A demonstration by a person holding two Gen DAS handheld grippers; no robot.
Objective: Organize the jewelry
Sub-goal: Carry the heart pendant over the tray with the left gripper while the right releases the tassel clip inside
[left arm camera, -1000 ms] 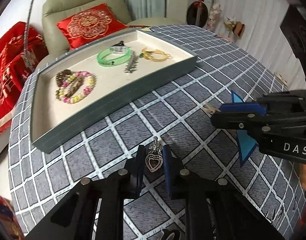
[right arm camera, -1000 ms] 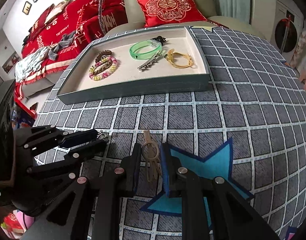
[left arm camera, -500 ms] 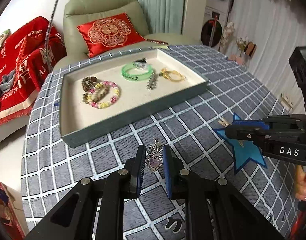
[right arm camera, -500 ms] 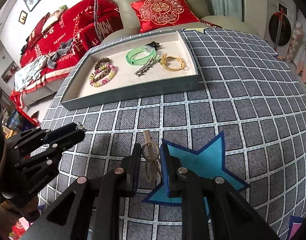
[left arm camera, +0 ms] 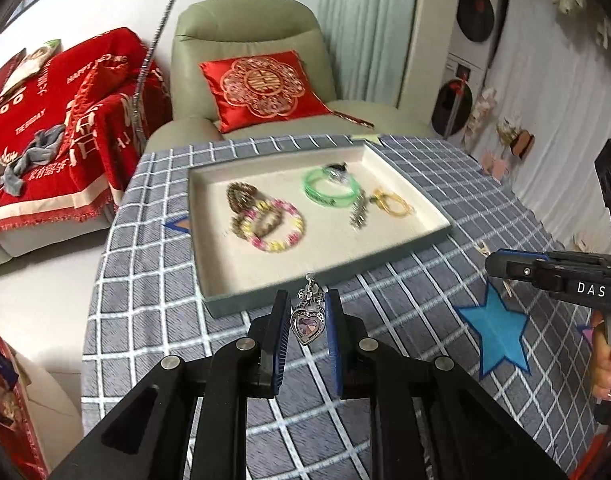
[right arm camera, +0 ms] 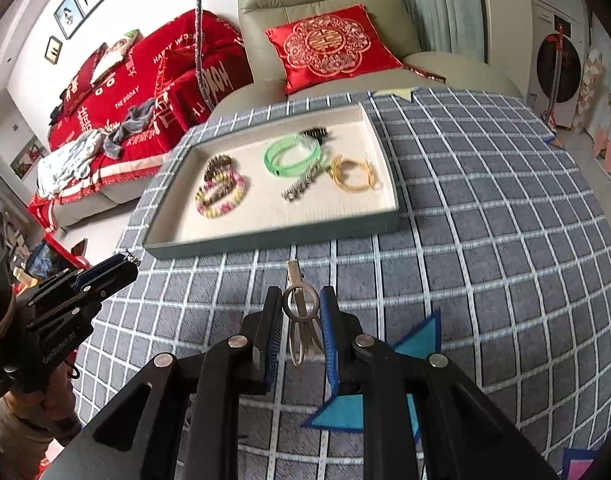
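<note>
The table (right arm camera: 505, 216) carries a grey checked cloth (right arm camera: 485, 280). The jewelry tray (right arm camera: 273, 236) rests directly on the cloth. A blue star marker (left arm camera: 495, 326) lies right of the tray.

Your heart pendant (left arm camera: 307, 325) looks like shiny metal — glossy purple stone. The tray (left arm camera: 209, 280) lining looks matt; the tablecloth (right arm camera: 505, 240) is woven cloth.
</note>
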